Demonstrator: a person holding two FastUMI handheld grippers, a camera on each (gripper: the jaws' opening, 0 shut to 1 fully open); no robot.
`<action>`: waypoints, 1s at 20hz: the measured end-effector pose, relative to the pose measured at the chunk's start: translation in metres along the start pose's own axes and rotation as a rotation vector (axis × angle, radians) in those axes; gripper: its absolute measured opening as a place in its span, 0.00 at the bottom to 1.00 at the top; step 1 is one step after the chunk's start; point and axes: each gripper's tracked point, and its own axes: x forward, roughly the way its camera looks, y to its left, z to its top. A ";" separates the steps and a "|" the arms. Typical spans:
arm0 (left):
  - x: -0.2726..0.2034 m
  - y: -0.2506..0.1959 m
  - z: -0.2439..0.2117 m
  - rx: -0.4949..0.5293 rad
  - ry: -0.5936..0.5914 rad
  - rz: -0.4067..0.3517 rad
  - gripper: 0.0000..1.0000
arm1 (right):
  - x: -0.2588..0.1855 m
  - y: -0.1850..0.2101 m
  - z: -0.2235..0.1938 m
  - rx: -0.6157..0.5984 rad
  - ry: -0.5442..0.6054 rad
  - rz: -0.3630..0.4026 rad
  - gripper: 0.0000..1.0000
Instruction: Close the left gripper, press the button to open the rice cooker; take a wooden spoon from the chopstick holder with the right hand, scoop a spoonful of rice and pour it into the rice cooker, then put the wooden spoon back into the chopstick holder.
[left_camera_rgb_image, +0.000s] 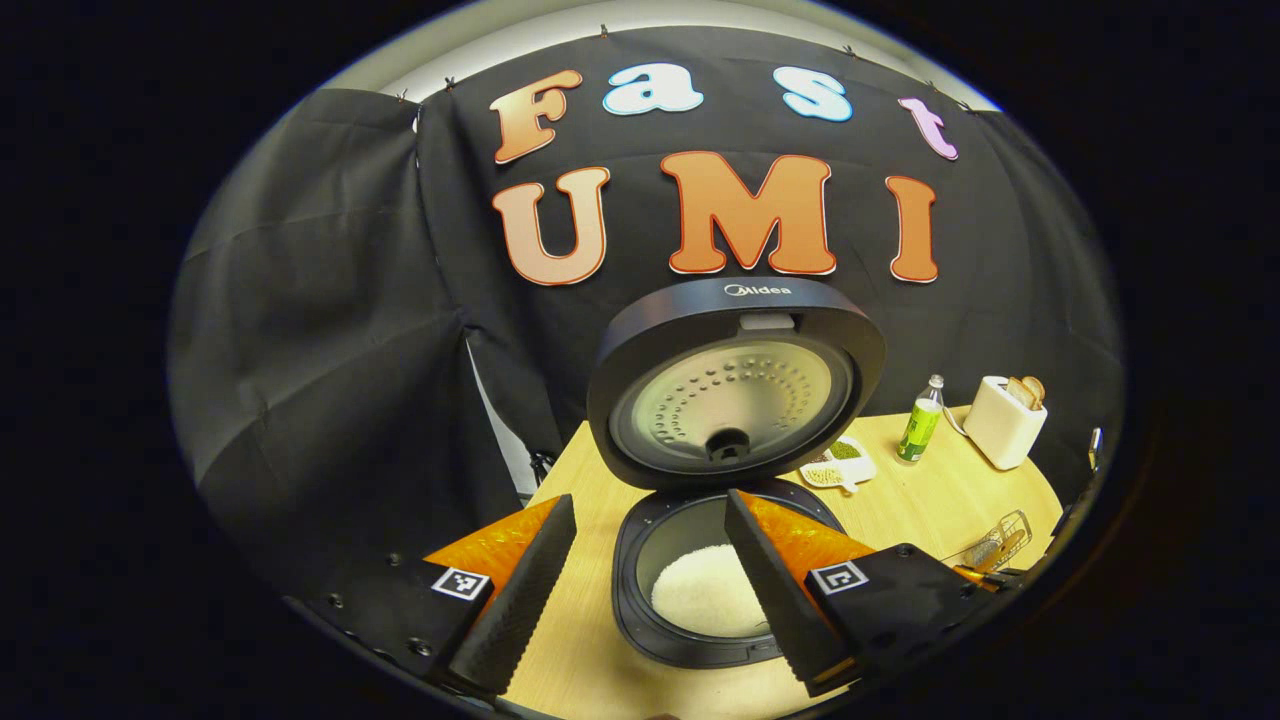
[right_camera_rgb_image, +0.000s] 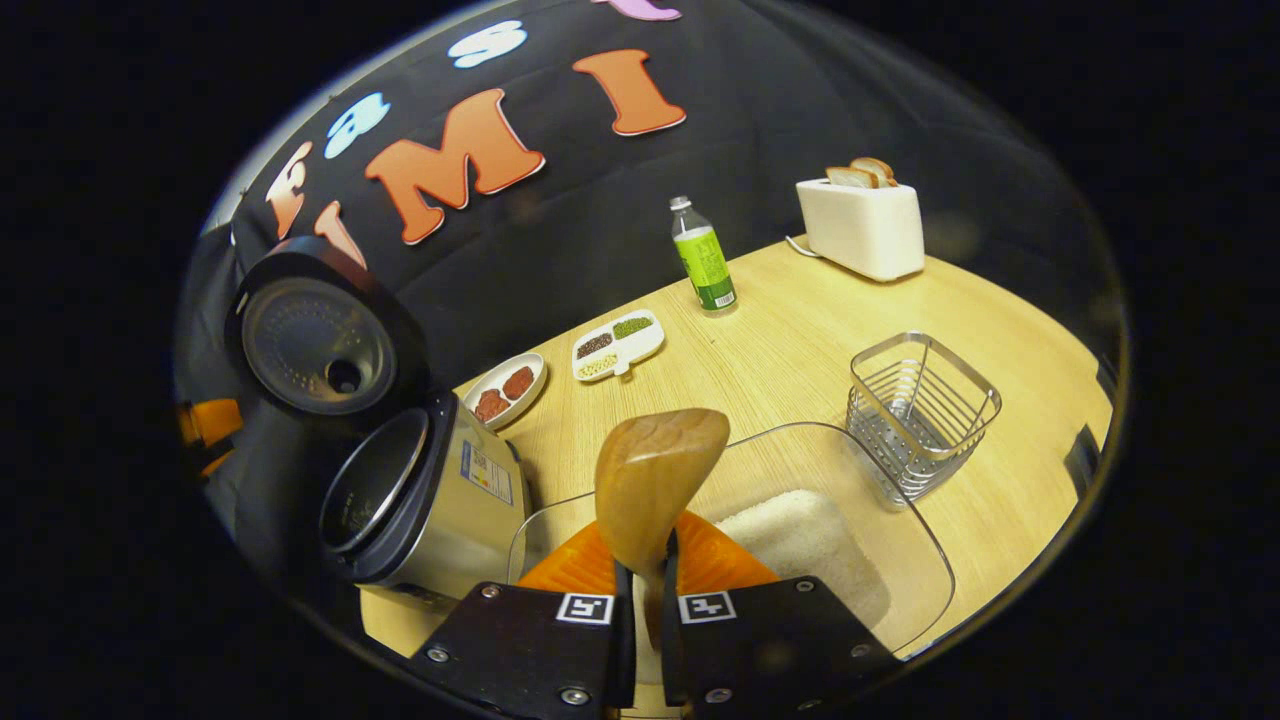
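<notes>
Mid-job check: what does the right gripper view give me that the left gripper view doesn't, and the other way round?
Right gripper view: the right gripper shut on the wooden spoon, over the glass dish of rice. Left gripper view: the open left gripper above the rice in the cooker's pot. Both: the rice cooker with lid up, bottle, toaster.

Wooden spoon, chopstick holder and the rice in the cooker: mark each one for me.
wooden spoon (right_camera_rgb_image: 660, 470): right gripper view, on the back of its bowl.
chopstick holder (right_camera_rgb_image: 925, 410): right gripper view, on its front wire wall.
rice in the cooker (left_camera_rgb_image: 705, 590): left gripper view, on the middle of the white heap.
</notes>
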 end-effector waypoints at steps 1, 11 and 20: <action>0.001 0.003 0.001 0.004 -0.003 0.002 0.94 | 0.000 0.000 -0.001 0.029 0.001 0.007 0.10; 0.002 0.019 -0.006 0.010 0.017 -0.008 1.00 | 0.007 0.012 -0.011 0.150 0.063 0.063 0.10; -0.003 0.024 -0.008 0.007 0.015 0.000 0.94 | 0.011 0.033 -0.025 0.289 0.159 0.169 0.10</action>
